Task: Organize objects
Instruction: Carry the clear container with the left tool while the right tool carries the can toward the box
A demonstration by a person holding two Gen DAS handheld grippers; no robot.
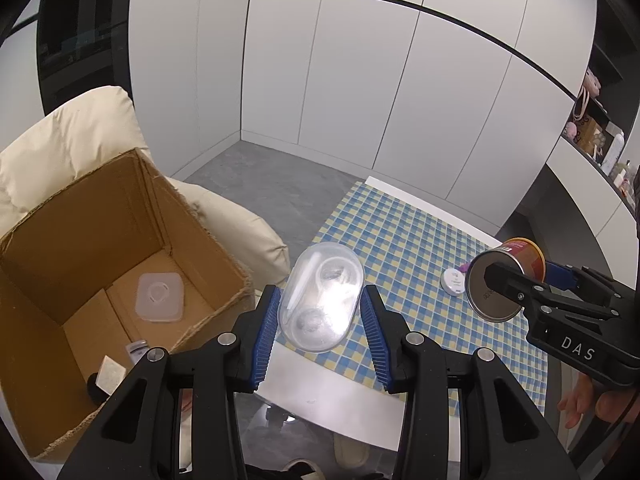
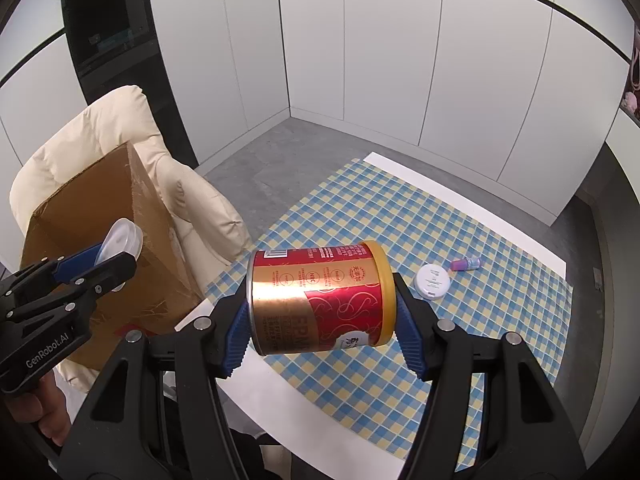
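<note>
We are holding a clear case (image 1: 320,300) in our left gripper (image 1: 320,332), its blue pads closed on the case's two long sides. The case is sitting between the fingers, its far end sticking out past the fingertips, hanging in the air over the near left edge of the surface (image 1: 400,248), just beside the box (image 1: 120,232). Through the lid we are seeing two round wells and a white stick. The box is standing open on a cream chair (image 1: 72,136) off the surface's left edge; a clear lid (image 1: 160,298) is lying on its floor, with a few small things near its near wall that we cannot make out.

We are gripping a can (image 2: 320,296) in our right gripper (image 2: 320,340). The can is lying on its side between the pads, one pad pressing on its metal base and the other on its yellow lid, so the red and gold label is facing up at us. It is hanging clear above the checked cloth (image 2: 400,220) near the surface's near edge.

Farther along the cloth, toward the right edge, a white jar (image 2: 433,281) and a small purple bottle (image 2: 465,264) are lying near each other, well apart from both grippers.
</note>
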